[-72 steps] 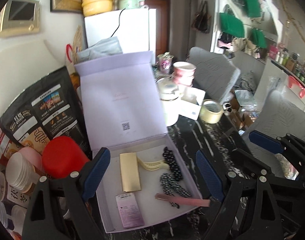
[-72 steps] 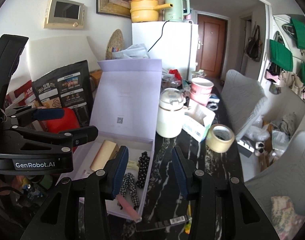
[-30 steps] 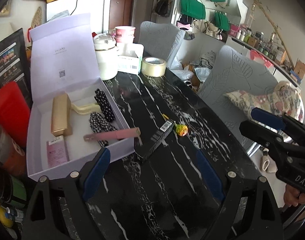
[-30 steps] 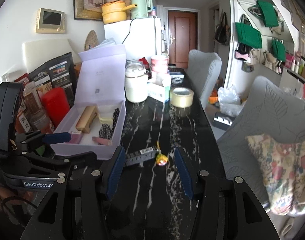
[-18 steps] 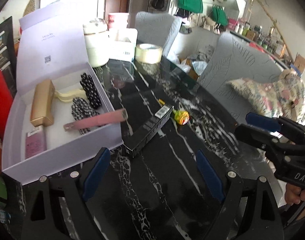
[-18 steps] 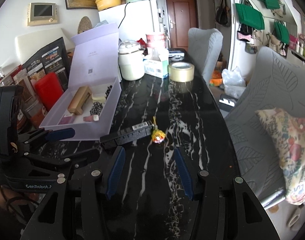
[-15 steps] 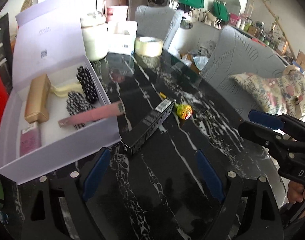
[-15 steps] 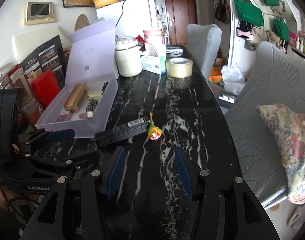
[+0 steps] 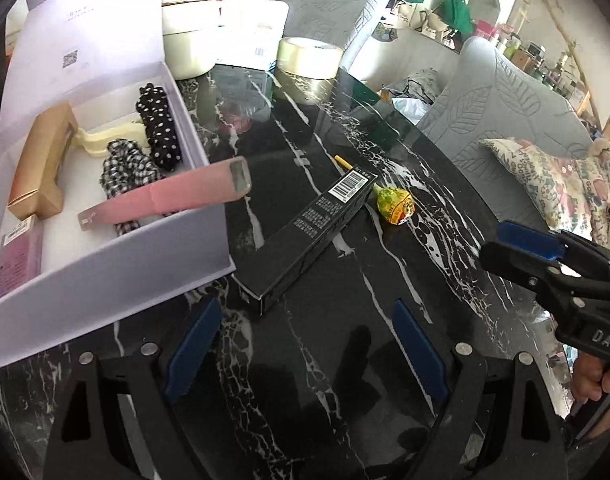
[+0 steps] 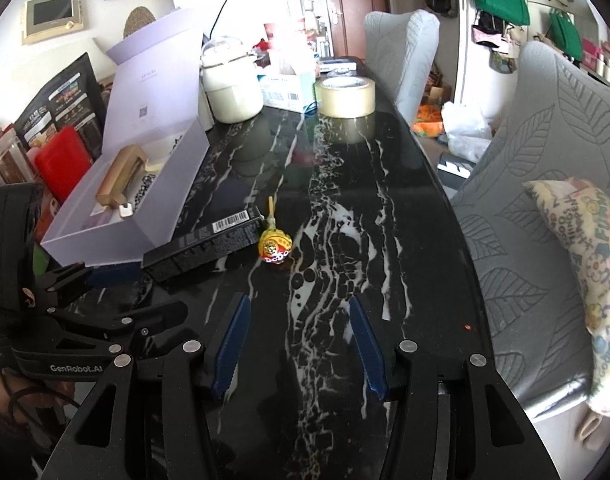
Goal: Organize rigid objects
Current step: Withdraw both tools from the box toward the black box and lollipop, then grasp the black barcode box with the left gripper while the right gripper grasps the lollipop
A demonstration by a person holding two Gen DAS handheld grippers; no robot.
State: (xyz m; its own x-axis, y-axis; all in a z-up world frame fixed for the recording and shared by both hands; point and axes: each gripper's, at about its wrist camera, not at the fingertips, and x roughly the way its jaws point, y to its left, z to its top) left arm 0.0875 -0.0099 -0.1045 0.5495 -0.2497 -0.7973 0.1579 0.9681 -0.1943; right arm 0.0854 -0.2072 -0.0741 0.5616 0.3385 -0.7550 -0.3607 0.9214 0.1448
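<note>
**Both jaws empty over the counter, two loose items left outside the box**

The left gripper (image 9: 301,344) hangs with its jaws spread wide and nothing between them; only bare black marble shows in the gap. The right gripper (image 10: 297,344) has its jaws parted less far, also empty, and points at the same stretch of counter (image 10: 345,208).

Just ahead of both lies the black carton (image 9: 309,232), long and narrow, flat on the counter, with one end near the corner of the lilac box (image 9: 105,276) — close beside it, though whether they touch I cannot tell. The lollipop (image 10: 274,245) sits at the carton's barcode end, its stick pointing away toward the tape roll (image 10: 344,97).

The carton looks light and stiff, with smooth printed faces that may slip; I would take it across its narrow width near the middle, so it does not swing. The lollipop is small and round with a crinkly wrapper — likely to roll or squirt out of the pads, so the stick side of the head seems the surer hold.

Inside the box lie a gold case (image 9: 41,168), hair ties and a pink bar (image 9: 165,196) that leans over the near wall, jutting above the counter. That bar could be knocked by anything lifted in over that side. There is free floor in the box's near end. To the right the counter is open up to its curved edge, with chairs (image 10: 545,160) just beyond; the two grippers are near each other, so they should take turns.
</note>
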